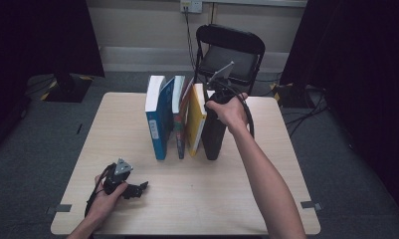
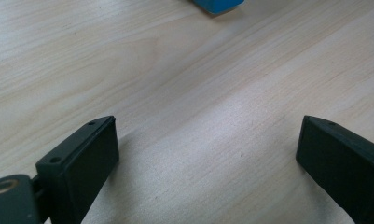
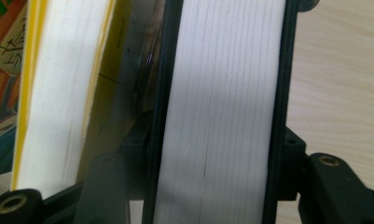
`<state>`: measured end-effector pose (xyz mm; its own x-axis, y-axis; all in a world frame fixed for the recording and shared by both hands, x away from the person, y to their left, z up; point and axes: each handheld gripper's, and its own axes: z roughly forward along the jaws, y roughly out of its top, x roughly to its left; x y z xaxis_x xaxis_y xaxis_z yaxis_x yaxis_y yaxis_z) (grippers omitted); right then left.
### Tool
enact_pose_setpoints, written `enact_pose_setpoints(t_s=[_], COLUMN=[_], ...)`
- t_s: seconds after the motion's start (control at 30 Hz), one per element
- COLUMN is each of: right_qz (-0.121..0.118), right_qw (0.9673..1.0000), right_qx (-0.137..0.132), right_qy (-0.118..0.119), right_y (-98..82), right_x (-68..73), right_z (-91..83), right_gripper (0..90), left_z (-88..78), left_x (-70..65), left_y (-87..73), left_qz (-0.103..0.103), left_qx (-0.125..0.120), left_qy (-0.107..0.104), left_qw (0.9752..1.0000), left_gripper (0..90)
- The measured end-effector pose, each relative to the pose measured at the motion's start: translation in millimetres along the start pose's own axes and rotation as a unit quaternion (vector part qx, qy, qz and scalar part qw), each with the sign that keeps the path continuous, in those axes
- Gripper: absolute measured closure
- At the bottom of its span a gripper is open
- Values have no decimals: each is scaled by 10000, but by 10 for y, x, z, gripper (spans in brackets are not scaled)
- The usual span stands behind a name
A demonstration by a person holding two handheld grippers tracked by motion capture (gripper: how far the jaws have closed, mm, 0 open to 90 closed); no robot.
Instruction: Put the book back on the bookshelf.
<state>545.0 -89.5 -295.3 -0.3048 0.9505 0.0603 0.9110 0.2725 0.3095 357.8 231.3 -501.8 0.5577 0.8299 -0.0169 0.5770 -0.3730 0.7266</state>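
Books stand upright in a row mid-surface; the thick black-covered hardback book (image 1: 213, 134) is the rightmost, just beside the yellow-covered book (image 1: 196, 122). We see the right gripper (image 1: 218, 97) clamped across its top edge; in the right gripper view the jaws sit on both black covers with the white page block (image 3: 222, 112) between them, so about half open and gripping the book.

We judge it heavy and stiff: hard covers, thick block, no flex. Covers look smooth, so it may slip if tilted. The hold near the top, mid-length, seems fine for lifting straight; gripped off-centre it would swing.

Left gripper (image 1: 130, 188) rests low on the pale wooden table surface (image 1: 187, 199), near the front left, jaws wide apart and empty, bare wood between them in the left gripper view.

Room: open surface right of the black book and across the whole front. Left is tight, with the yellow book leaning close, then the thin red-spined book (image 1: 182, 124) and the blue-and-white book (image 1: 158, 119). The black chair (image 1: 230, 50) stands behind the far edge.
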Motion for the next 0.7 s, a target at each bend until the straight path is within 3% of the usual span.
enact_pose_setpoints(t_s=[0.33, 0.4, 0.7], right_qz=[168, 134, 23], right_qw=[9998, 9999, 9997], right_qx=[96, 24, -111], right_qy=[63, -99, -219], right_y=[44, 36, -7], right_x=[-38, -8, 107], right_z=[73, 55, 31], right_gripper=[482, 513, 534], left_z=[0, 0, 0], left_x=[0, 0, 0], left_y=[0, 0, 0], left_qz=[-3, -1, -5], left_qx=[-3, 0, -2], left_qy=[0, 0, 0], left_qw=[10000, 10000, 10000], left_gripper=[55, 55, 55])
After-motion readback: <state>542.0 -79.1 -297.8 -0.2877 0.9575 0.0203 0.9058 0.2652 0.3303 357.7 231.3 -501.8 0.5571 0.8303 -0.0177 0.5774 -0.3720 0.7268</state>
